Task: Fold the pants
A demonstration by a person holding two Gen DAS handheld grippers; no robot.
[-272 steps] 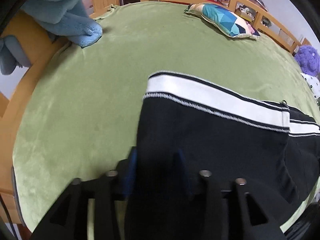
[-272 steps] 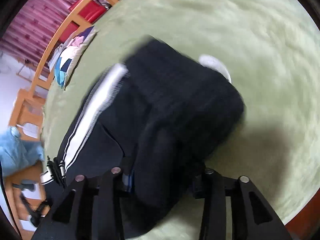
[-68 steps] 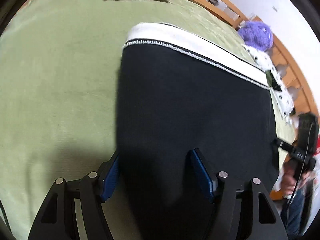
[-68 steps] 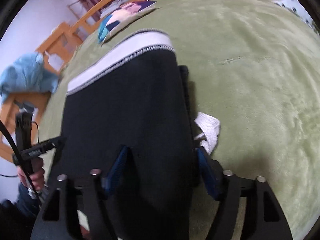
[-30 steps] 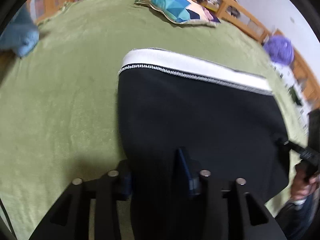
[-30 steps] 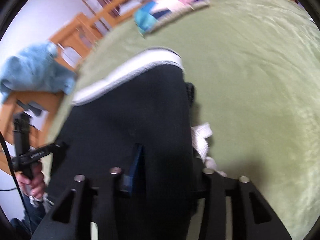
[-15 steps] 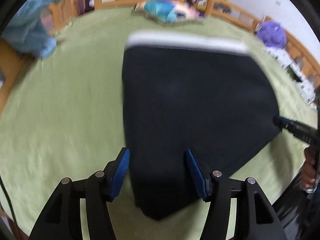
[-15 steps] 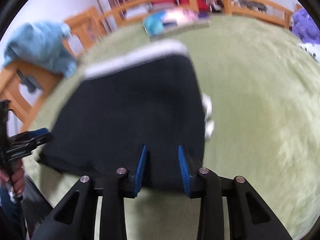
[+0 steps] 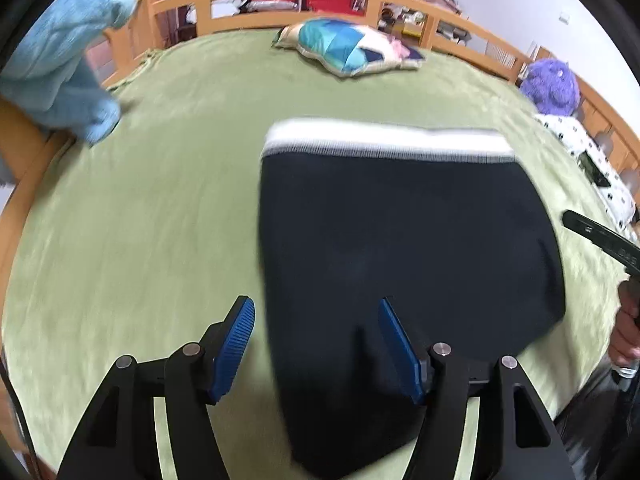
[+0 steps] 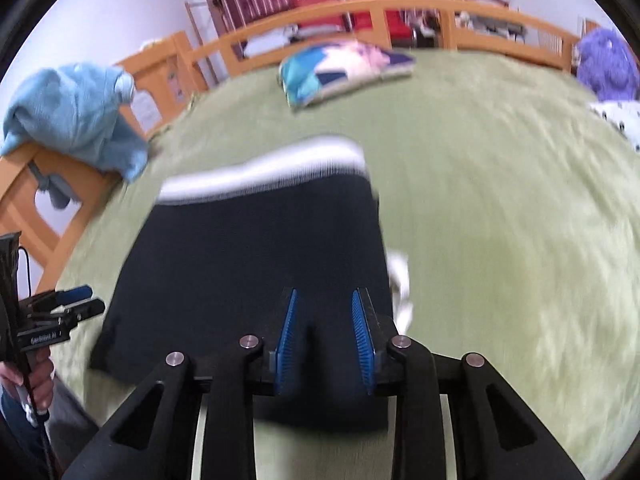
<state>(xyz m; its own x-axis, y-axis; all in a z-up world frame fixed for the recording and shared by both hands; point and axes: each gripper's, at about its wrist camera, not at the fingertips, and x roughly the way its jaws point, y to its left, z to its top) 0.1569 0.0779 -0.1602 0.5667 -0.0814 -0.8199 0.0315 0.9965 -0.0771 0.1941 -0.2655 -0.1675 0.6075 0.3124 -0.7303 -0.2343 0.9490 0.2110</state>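
Your folded pants (image 9: 400,248) lie flat on the green bed (image 9: 140,220), toward its near edge, white waistband (image 9: 384,142) turned to the far rail.

Your left tool (image 9: 316,340) is above the pants' near left corner with its jaws opening; the blue pads (image 9: 236,344) stand spread, one over bare bedspread, the other over black cloth, neither pressing on it. Your right tool (image 10: 324,336) sits above the pants' near right part, its pads (image 10: 286,336) narrow but apart, with dark cloth showing in the gap below them; they pinch nothing that you can see.

The left view alone shows the pants' right edge clear of the bed's right side, where a spotted white cloth (image 9: 600,172) lies, and part of your right tool with the hand (image 9: 626,328) holding it. The right view alone shows a white fabric piece (image 10: 400,284) poking out beside the pants' right edge, and your left tool (image 10: 68,308) at the pants' left corner. Both views show the patterned pillow (image 9: 348,48), the blue blanket (image 10: 76,116) on the left rail, and the purple plush toy (image 9: 552,84) at the far right corner.
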